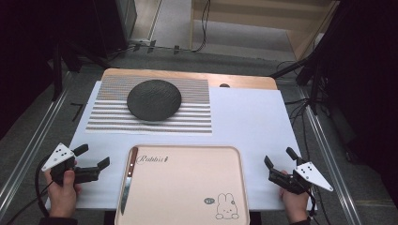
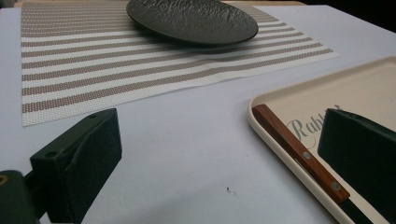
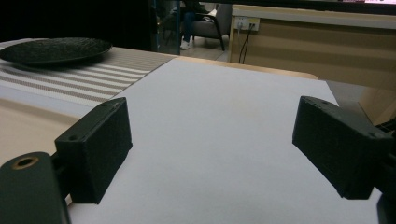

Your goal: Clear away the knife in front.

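Note:
A beige tray with a rabbit print lies at the table's near edge. A knife with a wooden handle rests along the tray's left side. A dark round plate sits on a striped placemat at the back left. My left gripper is open near the tray's left rim, nothing between its jaws. My right gripper is open to the right of the tray, over the white sheet, also holding nothing. The plate and the tray rim lie ahead in the left gripper view.
The white sheet covers most of the wooden table. Metal rails run along both sides of the table. Cables and a wooden unit lie on the floor beyond the far edge.

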